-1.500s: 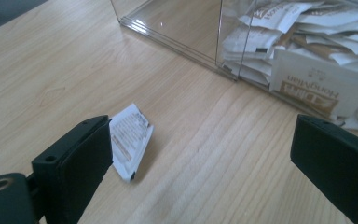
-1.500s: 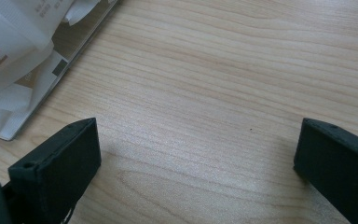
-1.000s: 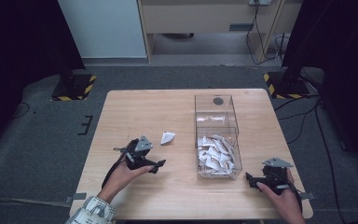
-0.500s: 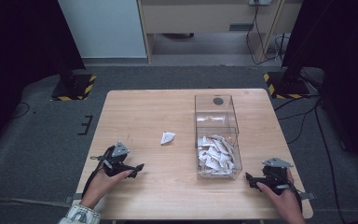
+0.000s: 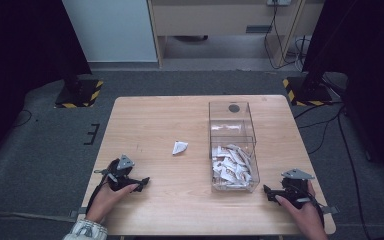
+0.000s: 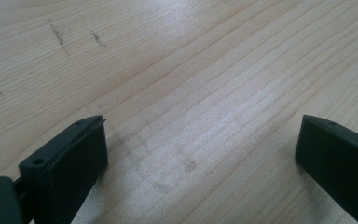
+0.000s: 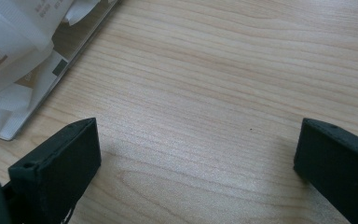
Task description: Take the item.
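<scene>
Both of your grippers rest low on the wooden table [image 5: 160, 115] with jaws spread wide and empty: the left gripper [image 5: 139, 182] near the front-left corner, the right gripper [image 5: 268, 190] just beside the clear bin [image 5: 232, 120]. One white packet [image 5: 179, 147] lies loose between them, apart from the packets in the bin [image 5: 232, 167]; judged from this, it is the piece left to collect.

Surroundings of the wooden table [image 5: 150, 120].
Grey carpet floor [image 5: 40, 150]; yellow-black striped stand bases [image 5: 79, 93] at both far corners; cabinet [image 5: 215, 17] behind; cables [image 5: 330, 120] at right.
</scene>
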